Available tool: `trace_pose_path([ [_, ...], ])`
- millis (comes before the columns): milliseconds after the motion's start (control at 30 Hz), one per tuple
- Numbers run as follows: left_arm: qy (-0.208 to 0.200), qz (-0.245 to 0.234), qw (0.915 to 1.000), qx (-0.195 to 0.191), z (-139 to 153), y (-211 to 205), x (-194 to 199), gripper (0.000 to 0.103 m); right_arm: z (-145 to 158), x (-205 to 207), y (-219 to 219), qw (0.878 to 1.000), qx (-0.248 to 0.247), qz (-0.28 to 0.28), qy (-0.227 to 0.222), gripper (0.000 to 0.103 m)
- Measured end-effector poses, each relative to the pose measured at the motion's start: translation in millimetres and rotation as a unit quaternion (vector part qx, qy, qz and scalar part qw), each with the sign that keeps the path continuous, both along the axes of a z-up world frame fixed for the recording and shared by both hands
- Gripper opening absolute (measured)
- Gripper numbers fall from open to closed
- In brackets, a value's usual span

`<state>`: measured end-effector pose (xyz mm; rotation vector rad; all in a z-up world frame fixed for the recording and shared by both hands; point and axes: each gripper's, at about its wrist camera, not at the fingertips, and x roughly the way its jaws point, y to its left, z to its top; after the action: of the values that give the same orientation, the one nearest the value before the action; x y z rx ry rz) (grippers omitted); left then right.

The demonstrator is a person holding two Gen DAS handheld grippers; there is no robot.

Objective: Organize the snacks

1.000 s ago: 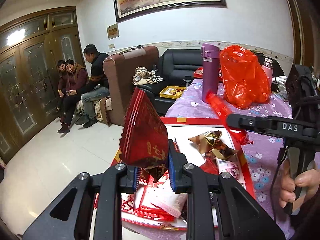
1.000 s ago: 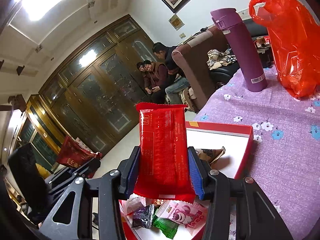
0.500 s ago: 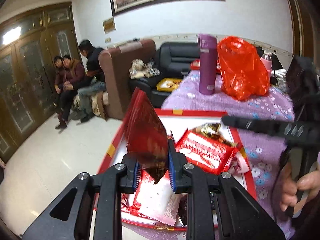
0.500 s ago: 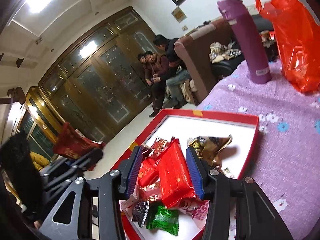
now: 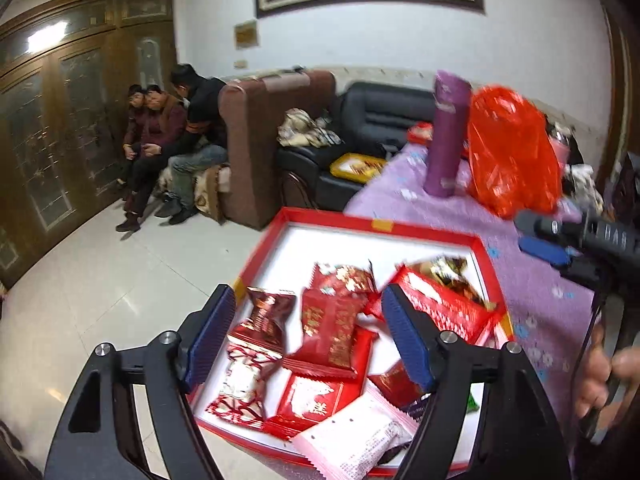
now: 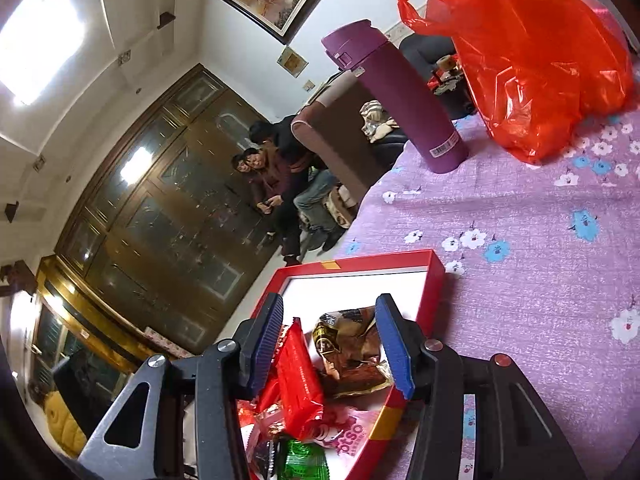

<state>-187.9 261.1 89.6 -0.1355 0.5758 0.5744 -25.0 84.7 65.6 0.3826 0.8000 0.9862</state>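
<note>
Green packet point(image 6: 302, 460) shows only under right tool point(image 6: 334, 348).

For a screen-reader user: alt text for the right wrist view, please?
The open right gripper hovers over a red tray of wrapped snacks, holding nothing. Beyond, on a purple floral tablecloth, stand a purple flask and a red plastic bag.

Purple floral tablecloth point(image 6: 520, 240) carries red box point(image 6: 434, 280), flask point(image 6: 400, 96), orange bag point(image 6: 532, 60).
</note>
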Motion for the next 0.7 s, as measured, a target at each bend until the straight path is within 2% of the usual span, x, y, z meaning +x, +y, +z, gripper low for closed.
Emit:
trace_pose_path([
  [67, -0.02, 0.024, 0.9993, 0.02, 9, -1, -11, 0.088, 12, -14, 5, 0.999, -0.021, -0.004, -0.049, 0.056],
  [167, -0.039, 0.052, 0.996, 0.062, 22, -3, -27, 0.089, 32, -45, 8, 0.991, -0.035, -0.004, -0.127, 0.067],
  [233, -0.055, 0.062, 0.9926, 0.089, 32, -4, -39, 0.097, 40, -62, 8, 0.988, -0.035, 0.001, -0.149, 0.076],
  [267, -0.061, 0.064, 0.9919, 0.091, 34, -3, -43, 0.103, 44, -72, 6, 0.987, -0.035, 0.006, -0.158, 0.077],
  [367, -0.083, 0.077, 0.9917, 0.062, 38, 5, -57, 0.103, 46, -102, 3, 0.981, -0.058, 0.026, -0.185, 0.077],
  [533, -0.079, 0.105, 0.991, 0.024, 32, 20, -73, 0.103, 40, -146, -4, 0.974, -0.088, 0.061, -0.198, 0.077],
  [700, -0.071, 0.118, 0.99, 0.031, 26, 18, -87, 0.103, 30, -178, -1, 0.97, -0.104, 0.081, -0.202, 0.078],
])
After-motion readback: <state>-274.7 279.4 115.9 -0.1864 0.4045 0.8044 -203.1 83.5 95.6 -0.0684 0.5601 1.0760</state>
